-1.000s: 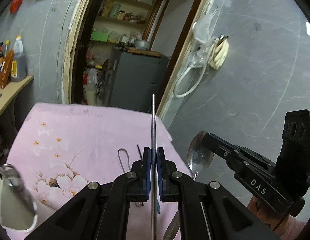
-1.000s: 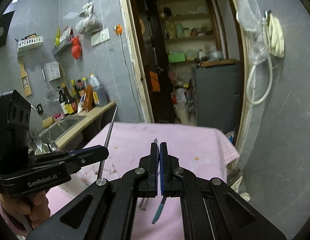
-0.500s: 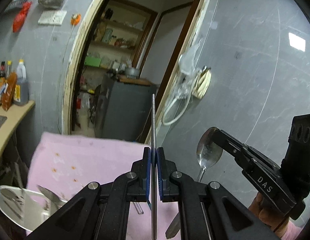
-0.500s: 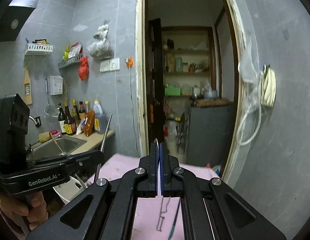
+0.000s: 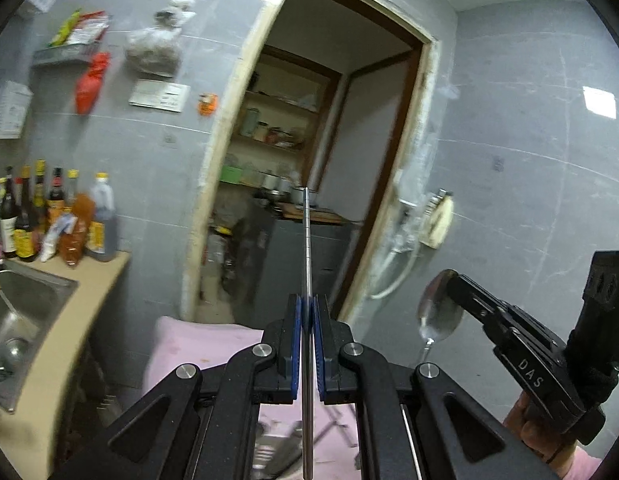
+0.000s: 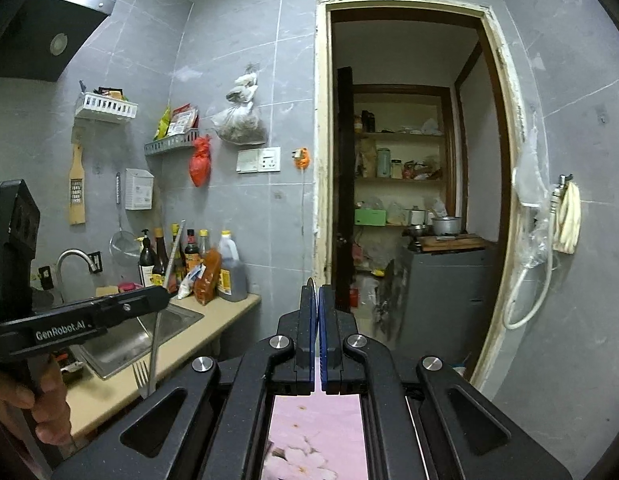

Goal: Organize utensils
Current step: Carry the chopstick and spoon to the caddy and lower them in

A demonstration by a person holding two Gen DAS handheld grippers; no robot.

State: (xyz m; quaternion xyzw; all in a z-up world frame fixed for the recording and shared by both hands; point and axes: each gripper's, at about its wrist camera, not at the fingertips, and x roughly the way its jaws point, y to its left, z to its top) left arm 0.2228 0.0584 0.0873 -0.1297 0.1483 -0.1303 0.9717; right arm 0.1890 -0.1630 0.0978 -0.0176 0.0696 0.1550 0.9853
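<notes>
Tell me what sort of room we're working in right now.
A small home kitchen, most likely: a steel sink with a tap set in a counter, sauce bottles lined up against grey wall tiles, and a pantry doorway showing stocked shelves.

Grey tiled walls (image 6: 237,52) frame an open doorway (image 6: 405,184) (pantry shelves (image 6: 397,178) beyond).

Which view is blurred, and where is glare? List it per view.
Left wrist view: motion blur smears the bottles and hanging bag; the left gripper, its fork and the spoon in the right gripper are sharp; glare patch on the right wall. Right wrist view: crisp throughout; fisheye bows the door frame; corners black.
</notes>
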